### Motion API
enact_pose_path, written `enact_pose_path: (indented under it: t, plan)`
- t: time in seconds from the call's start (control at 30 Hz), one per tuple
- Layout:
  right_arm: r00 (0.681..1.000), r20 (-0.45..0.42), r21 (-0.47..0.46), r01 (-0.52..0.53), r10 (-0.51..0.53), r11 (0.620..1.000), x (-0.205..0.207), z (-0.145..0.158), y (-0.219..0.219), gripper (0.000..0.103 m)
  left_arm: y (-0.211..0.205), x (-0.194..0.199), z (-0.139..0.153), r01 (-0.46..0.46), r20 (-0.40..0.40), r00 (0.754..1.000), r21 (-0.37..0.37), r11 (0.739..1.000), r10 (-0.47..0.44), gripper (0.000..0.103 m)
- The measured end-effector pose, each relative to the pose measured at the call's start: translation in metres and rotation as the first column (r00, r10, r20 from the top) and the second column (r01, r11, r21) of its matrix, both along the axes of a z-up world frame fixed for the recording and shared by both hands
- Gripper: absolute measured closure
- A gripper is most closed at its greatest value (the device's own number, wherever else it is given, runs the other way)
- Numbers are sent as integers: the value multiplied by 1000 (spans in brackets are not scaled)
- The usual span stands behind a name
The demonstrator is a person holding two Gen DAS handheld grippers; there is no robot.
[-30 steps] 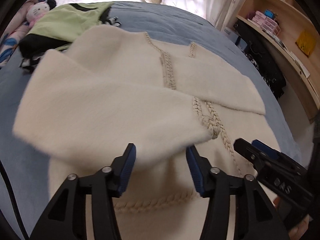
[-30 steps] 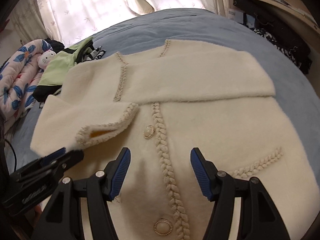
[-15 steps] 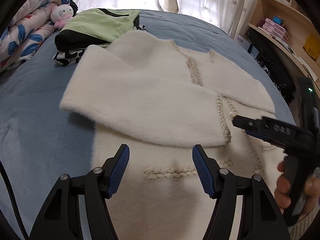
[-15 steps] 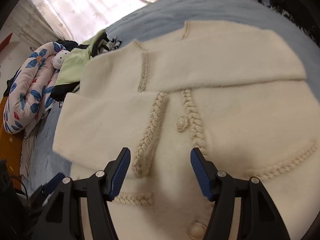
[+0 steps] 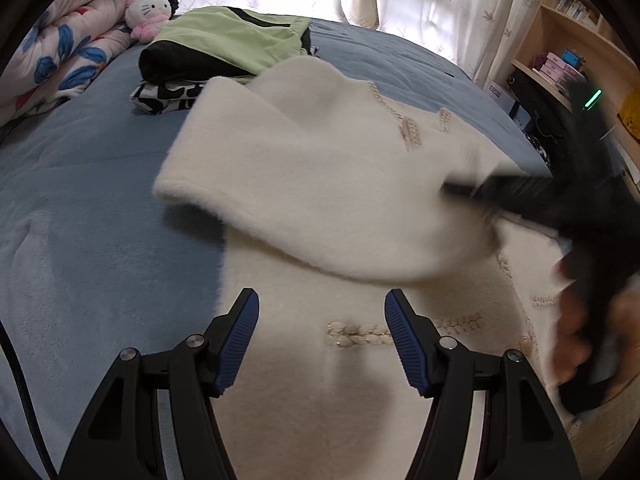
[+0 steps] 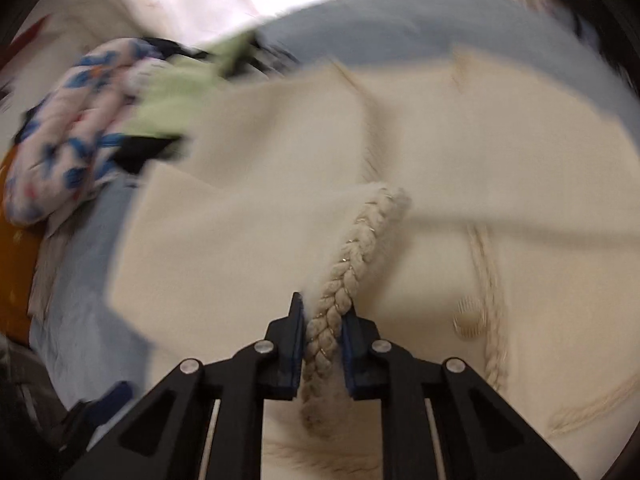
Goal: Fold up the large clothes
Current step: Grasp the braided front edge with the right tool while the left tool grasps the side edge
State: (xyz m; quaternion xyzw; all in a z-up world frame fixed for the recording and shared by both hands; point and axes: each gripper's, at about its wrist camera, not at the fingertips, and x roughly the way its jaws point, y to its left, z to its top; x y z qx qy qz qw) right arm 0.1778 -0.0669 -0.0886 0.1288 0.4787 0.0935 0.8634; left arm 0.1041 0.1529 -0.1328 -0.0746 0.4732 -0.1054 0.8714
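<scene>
A cream fuzzy cardigan [image 5: 320, 168] with braided trim lies spread on a blue bed [image 5: 80, 208], its left sleeve folded across the chest. My left gripper [image 5: 322, 332] is open and empty above the cardigan's lower front. My right gripper [image 6: 323, 320] is shut on the braided cuff [image 6: 352, 256] of that sleeve and lifts it slightly. It shows blurred in the left wrist view [image 5: 500, 188], held by a hand. The right wrist view is motion-blurred.
A folded green and black garment [image 5: 228, 44] lies on a patterned one at the bed's far left. A floral quilt [image 5: 60, 48] and a plush toy [image 5: 148, 12] sit behind it. Wooden shelves [image 5: 572, 52] stand at the right, curtains behind.
My right gripper has closed on the sleeve's braided cuff and is pulling it. My left gripper has drawn back from the sleeve and stays open.
</scene>
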Motion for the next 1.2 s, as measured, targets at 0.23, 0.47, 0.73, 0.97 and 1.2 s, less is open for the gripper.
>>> enact_pose_path:
  t: [0.23,0.47,0.73,0.97,1.2]
  plan:
    - [961,276,-171,56,-7,984,14,95,-28,88,1,-2,2,-11,4,1000,-2,1000,11,39]
    - [969,196,-278,204,-153,939,53,44,-112,86,-2,9,1,2,6,1000,17,1000,-2,39]
    - [970,-35,-63,240,-242,969,62,-36,-184,69,10,74,7,-16,-14,1000,23,1000,16,39]
    - [974,-25,-7,227,-227,974,69,-31,-201,44,29,167,-6,-52,-59,997,48,997,55,39]
    - [982,-55,-37,180,-182,983,93,-45,-198,44,28,236,-36,-67,-146,986,57,996,75,39]
